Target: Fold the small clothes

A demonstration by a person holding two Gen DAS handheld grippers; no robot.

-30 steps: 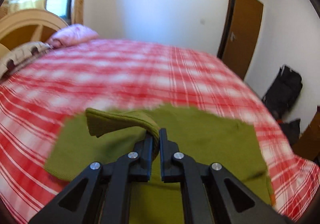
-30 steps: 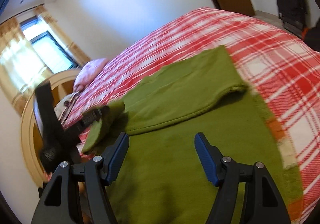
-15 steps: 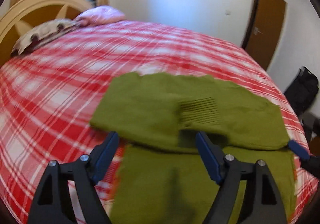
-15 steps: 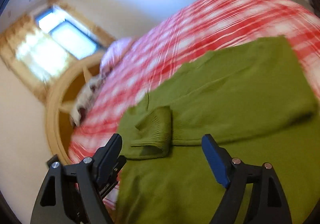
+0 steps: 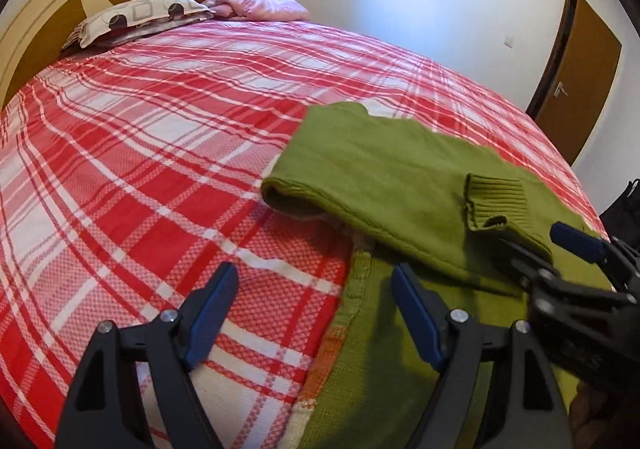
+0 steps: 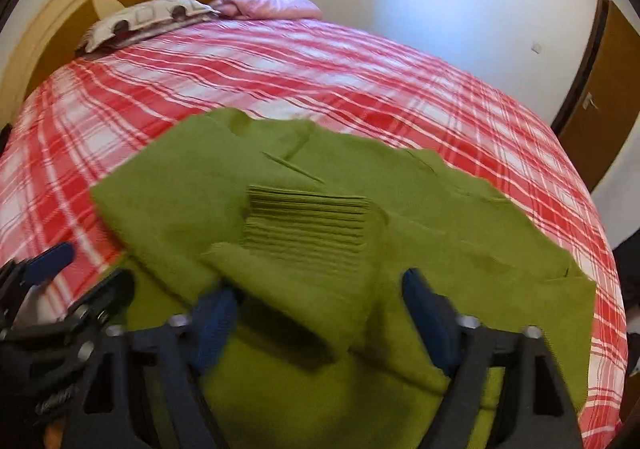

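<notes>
A green knit sweater (image 5: 384,173) lies on the red plaid bed, its sleeves folded across the body; it also shows in the right wrist view (image 6: 460,225). A ribbed cuff (image 5: 498,205) lies on top, also visible in the right wrist view (image 6: 308,225). My left gripper (image 5: 312,313) is open and empty, low over the sweater's left edge and the bedspread. My right gripper (image 6: 320,317) is open, with the folded sleeve end lying between its jaws; it shows at the right of the left wrist view (image 5: 560,249).
The red plaid bedspread (image 5: 140,153) covers a wide bed. Pillows (image 5: 140,15) and a curved wooden headboard (image 5: 48,9) stand at the far end. A brown door (image 5: 576,77) is at the right wall, with a dark bag (image 5: 628,201) by the bed's right side.
My left gripper let go of the sleeve cuff, opened, and swung left to the sweater's edge. The cuff now lies on the sweater. My right gripper moved in low around the folded sleeve.
</notes>
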